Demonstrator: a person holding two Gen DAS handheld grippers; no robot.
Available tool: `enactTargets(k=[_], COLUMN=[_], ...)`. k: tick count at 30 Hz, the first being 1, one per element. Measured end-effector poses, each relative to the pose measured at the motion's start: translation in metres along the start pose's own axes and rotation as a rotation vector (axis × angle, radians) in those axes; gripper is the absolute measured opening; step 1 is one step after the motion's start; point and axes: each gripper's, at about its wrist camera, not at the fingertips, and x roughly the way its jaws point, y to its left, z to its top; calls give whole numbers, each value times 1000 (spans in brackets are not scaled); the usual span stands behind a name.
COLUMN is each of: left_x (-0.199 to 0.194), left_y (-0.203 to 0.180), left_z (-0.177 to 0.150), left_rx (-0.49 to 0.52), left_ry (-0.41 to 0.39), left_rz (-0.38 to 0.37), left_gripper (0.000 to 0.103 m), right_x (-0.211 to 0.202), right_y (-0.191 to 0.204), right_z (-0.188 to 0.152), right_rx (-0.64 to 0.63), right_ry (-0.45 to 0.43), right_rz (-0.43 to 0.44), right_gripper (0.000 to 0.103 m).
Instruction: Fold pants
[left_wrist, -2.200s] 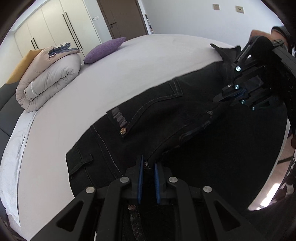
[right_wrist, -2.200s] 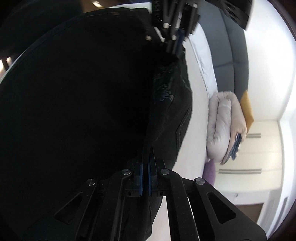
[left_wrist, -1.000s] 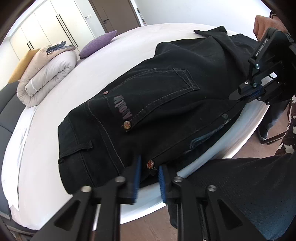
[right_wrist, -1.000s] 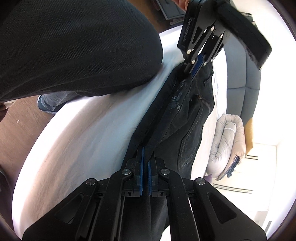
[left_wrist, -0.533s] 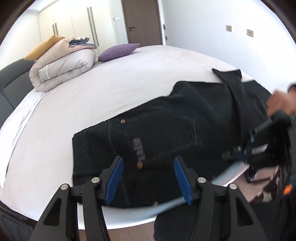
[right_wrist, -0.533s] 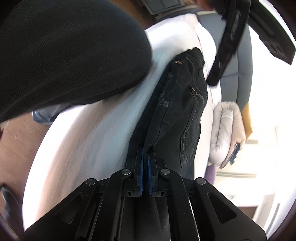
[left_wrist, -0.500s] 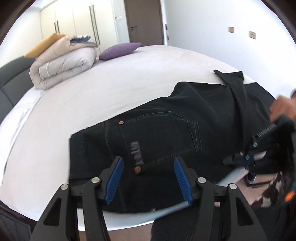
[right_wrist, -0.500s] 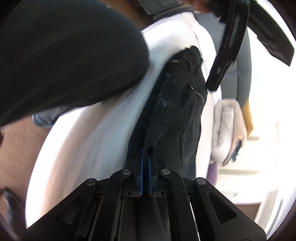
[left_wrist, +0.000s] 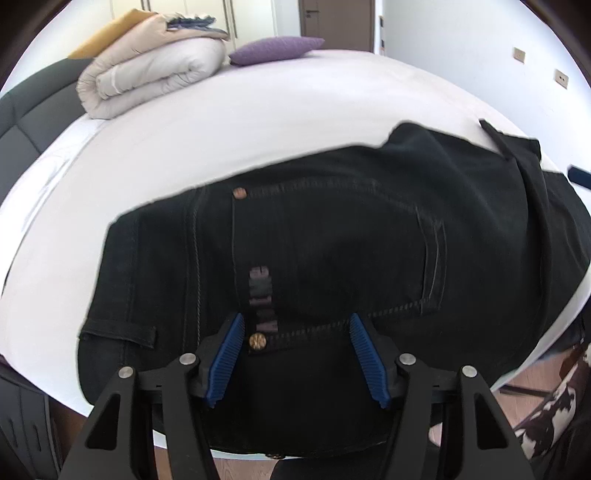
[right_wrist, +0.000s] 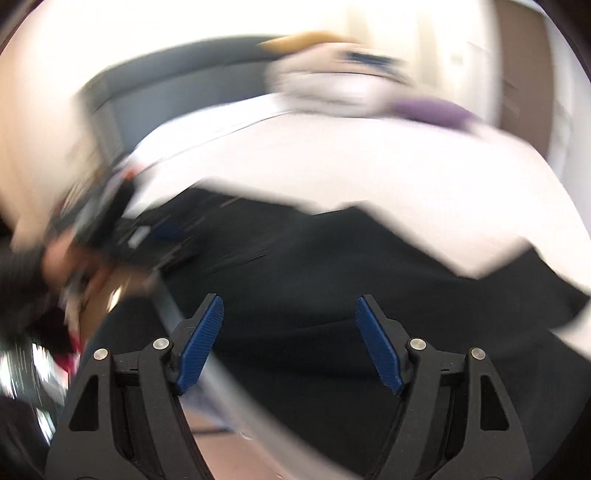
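Note:
Black denim pants (left_wrist: 332, 236) lie folded lengthwise on the white bed (left_wrist: 258, 122), back pocket up, waistband at the left near the bed's front edge. My left gripper (left_wrist: 295, 354) is open and empty, just above the pocket's lower corner rivet. In the blurred right wrist view the pants (right_wrist: 332, 288) spread across the bed (right_wrist: 351, 166). My right gripper (right_wrist: 290, 339) is open and empty above the dark cloth. A blue pad of the right gripper (left_wrist: 580, 176) shows at the far right of the left wrist view.
A rolled beige duvet (left_wrist: 155, 74) with folded items on top and a purple pillow (left_wrist: 277, 50) sit at the far side. A grey headboard (left_wrist: 33, 110) is at the left. Wooden floor (left_wrist: 532, 380) lies below the bed's front edge.
Both grippers let go of the pants, which now lie flat on the bed. The left gripper moved closer over the pocket. The right gripper opened and swung round fast, blurring its view.

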Motion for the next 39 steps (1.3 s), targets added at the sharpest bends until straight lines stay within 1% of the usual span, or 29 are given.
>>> enactTargets(k=[2,3,4,5,6,7,9,11,12,13,15,17,18,19,20,21,23,25,26,27,28,30,32,33,35,36,37,39], left_x=[-7,-3,5,19,29,31,33,35,32,30,30,26,23,24,24,24,22,22,22,22,22,24,24,24,24,23,23,23], left_y=[-9,-12,-14,-17,-19,-21,-21,-18,-15,-14,-14,-13,-12,-17,-17,-17,-17,-18,-18,-19,-20,-21,-22,-22,-22,-23,-23,-24], left_z=[5,10,12,13,13,11,10,10,4,1,-3,-10,-15,-18,-18,-19,-21,-22,-22,-22,-22,-22,-21,-21,-21,-21,-21,-20], left_rx=[-25,-32,-31,-29,-31,-41,-66,-64,-61,-58,-59,-64,-65,-65,-66,-67,-65,-64,-64,-65,-66,-67,-68,-69,-71,-72,-74,-74], left_ry=[-34,-34,-17,25,41,26,22,22,20,20,17,10,5,1,-2,-4,-6,-6,-6,-6,-5,-4,-2,-1,0,0,1,4], left_rz=[-9,-16,-16,-17,-10,-8,-21,-31,-32,-32,-35,-37,-36,-34,-34,-33,-30,-29,-27,-25,-24,-22,-20,-18,-17,-15,-12,-6], left_gripper=[63,63,63,63,63,63,63,64,64,64,64,64,64,64,64,64,64,64,64,64,64,64,64,64,64,64,64,64], right_x=[-8,-8,-5,0,6,14,34,63,76,90,115,125,127,127,123,118,104,84,71,48,31,-17,-68,-99,-146,-167,-184,-202], right_y=[-59,-94,-118,-139,-162,-184,-221,-246,-252,-246,-254,-253,-251,-251,-253,-255,-263,-268,-269,-268,-266,-287,-287,-285,-277,-274,-273,-267], right_z=[18,29,35,40,45,49,55,58,59,62,58,59,62,64,64,64,58,51,48,44,40,28,7,-11,-37,-56,-78,-126], right_rx=[178,286,348,405,469,539,637,681,672,658,667,635,604,594,598,611,655,691,710,733,748,778,820,857,919,959,1003,1111], right_ry=[-8,19,43,69,102,136,204,286,311,337,414,419,414,407,394,389,364,318,279,217,175,73,-21,-72,-133,-162,-181,-193], right_rz=[-52,-117,-163,-198,-232,-279,-322,-358,-395,-430,-477,-510,-518,-519,-519,-520,-471,-453,-439,-419,-405,-378,-364,-360,-362,-358,-349,-312], right_gripper=[74,74,74,74,74,74,74,74,74,74,75,73,66,55,26,13,4,3,2,2,2,2,2,2,2,2,2,2])
